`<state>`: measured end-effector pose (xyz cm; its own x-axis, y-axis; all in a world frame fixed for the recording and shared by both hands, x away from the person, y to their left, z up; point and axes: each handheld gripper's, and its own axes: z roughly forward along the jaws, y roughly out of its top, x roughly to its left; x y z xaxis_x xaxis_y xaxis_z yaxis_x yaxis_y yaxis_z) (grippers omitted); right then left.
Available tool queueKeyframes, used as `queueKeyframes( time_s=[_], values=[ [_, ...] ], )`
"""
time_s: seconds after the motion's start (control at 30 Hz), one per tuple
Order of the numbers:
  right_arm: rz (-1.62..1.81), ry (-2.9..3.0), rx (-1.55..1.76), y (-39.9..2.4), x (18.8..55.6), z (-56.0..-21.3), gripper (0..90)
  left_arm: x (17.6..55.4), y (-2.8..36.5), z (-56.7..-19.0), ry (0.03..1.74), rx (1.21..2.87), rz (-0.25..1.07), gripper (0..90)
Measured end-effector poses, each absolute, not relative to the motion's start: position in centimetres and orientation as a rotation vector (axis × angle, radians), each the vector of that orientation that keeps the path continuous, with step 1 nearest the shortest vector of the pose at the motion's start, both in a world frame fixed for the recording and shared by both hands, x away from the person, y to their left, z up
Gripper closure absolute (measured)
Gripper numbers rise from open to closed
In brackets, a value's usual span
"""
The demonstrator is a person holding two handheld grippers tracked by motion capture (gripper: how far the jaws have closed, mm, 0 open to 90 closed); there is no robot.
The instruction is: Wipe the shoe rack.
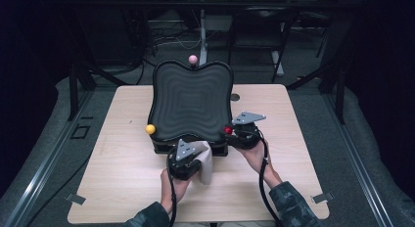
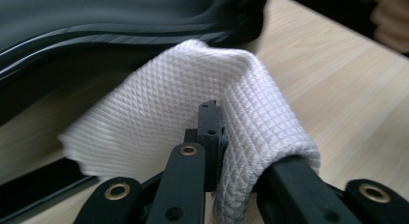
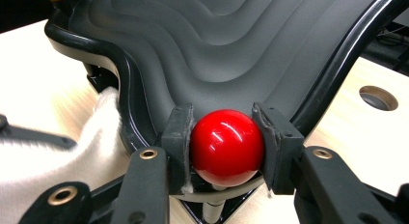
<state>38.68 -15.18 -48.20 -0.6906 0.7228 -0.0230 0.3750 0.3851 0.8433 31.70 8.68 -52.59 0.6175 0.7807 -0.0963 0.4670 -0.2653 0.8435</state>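
Cloth [image 1: 206,161] hangs from your left gripper [image 1: 188,161] in the high view, just at the near edge of the black board [image 1: 191,102], which stands on the table [image 1: 122,178]. Your right gripper [image 1: 234,130] sits at the board's near right corner with the red ball [image 1: 228,130] at its tip. A yellow ball [image 1: 150,129] marks the near left corner and a pink ball [image 1: 193,58] the far edge. By the look of it, one hand steadies the board while the other brings the cloth in to wipe.

Left gripper view: your jaws are closed on a fold of the white waffle-weave cloth [image 2: 193,113], and it drapes over the right jaw. The board's rim [image 2: 144,38] lies just beyond, near the cloth; whether they touch is hard to tell, since that edge is blurred. Pinching the fold keeps a loose pad of fabric out front, which suits wiping.

Right gripper view: your jaws clamp the red ball [image 3: 226,147] from both sides, pads pressed against it. The ball sits on a short post at the board's [image 3: 231,50] corner, so it probably serves as a handle. The cloth [image 3: 58,156] shows at the left, beside the rim.
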Motion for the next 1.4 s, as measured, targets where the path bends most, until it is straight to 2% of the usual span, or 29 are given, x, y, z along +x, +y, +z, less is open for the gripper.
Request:
queueKeyframes(
  time_s=[0.33, 0.53, 0.8, 1.07, 1.3, 1.4],
  values=[
    [1.210, 2.238, 0.968, -15.5, 38.7, -48.2, 60.2, 32.6, 15.6, -53.0, 1.196, 1.942, 0.467, 85.5],
    [1.204, 2.231, 0.969, -16.0, 38.9, -48.2, 60.1, 33.4, 18.3, -52.6, 1.299, 1.926, 0.573, 85.7],
    [1.185, 2.230, 0.973, -17.5, 39.3, -48.1, 60.1, 34.8, 18.7, -52.6, 1.349, 1.935, 0.665, 85.8],
    [1.168, 2.208, 0.986, -19.2, 39.6, -48.1, 60.1, 35.8, 18.9, -51.4, 1.368, 1.844, 0.757, 85.8],
    [1.169, 2.222, 0.976, -19.6, 39.7, -48.1, 60.2, 37.9, 18.4, -52.0, 1.378, 1.841, 0.712, 85.7],
    [1.164, 2.227, 0.970, -19.7, 39.7, -48.1, 60.2, 38.8, 17.8, -53.1, 1.382, 1.884, 0.634, 85.8]
  ],
)
